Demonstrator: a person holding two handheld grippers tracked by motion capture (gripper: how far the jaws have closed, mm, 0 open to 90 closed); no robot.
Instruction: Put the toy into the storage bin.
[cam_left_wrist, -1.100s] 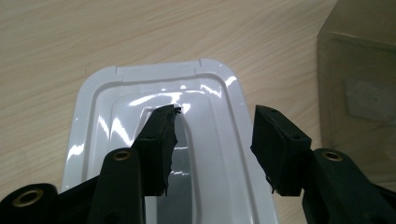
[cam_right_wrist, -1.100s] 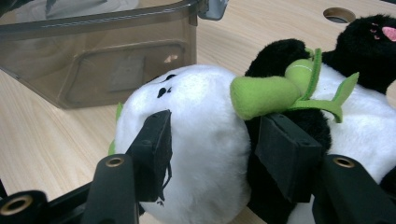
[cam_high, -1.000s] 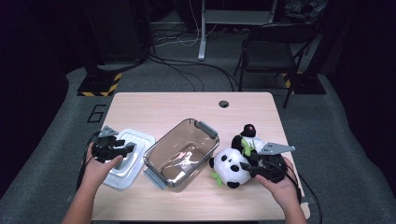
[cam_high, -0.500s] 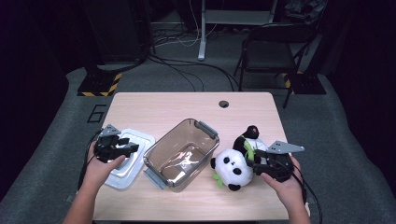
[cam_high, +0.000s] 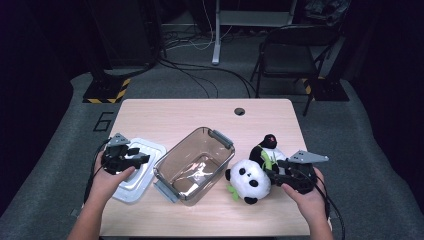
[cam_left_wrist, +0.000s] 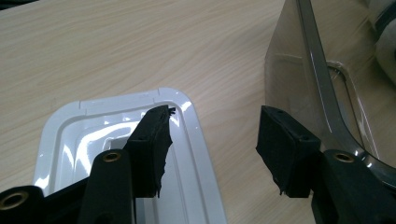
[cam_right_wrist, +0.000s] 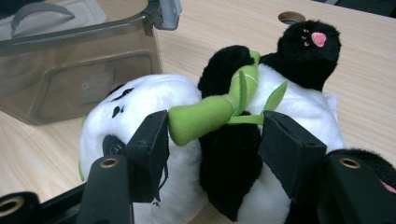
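Note:
A black-and-white panda plush (cam_high: 250, 178) holding a green bamboo stalk (cam_right_wrist: 212, 112) lies on the wooden table (cam_high: 185, 117), just right of a clear brownish container (cam_high: 195, 165). My right gripper (cam_high: 274, 176) is at the plush's right side. In the right gripper view it (cam_right_wrist: 212, 140) is open, its jaws straddling the panda's (cam_right_wrist: 280, 100) black arm and the stalk. My left gripper (cam_high: 134, 157) hovers open over a white lid (cam_high: 142, 172) lying left of the container. In the left gripper view it (cam_left_wrist: 212, 147) spans the lid's (cam_left_wrist: 112, 128) rim and the bare table beside the container (cam_left_wrist: 322, 84).
The container is empty, with grey latches at its ends. A round cable hole (cam_high: 239, 111) sits near the table's far edge. Beyond the table a folding chair (cam_high: 290, 55) and cables stand on the grey floor.
My right gripper has drifted slightly to the right beside the panda. The left gripper has barely moved over the lid.

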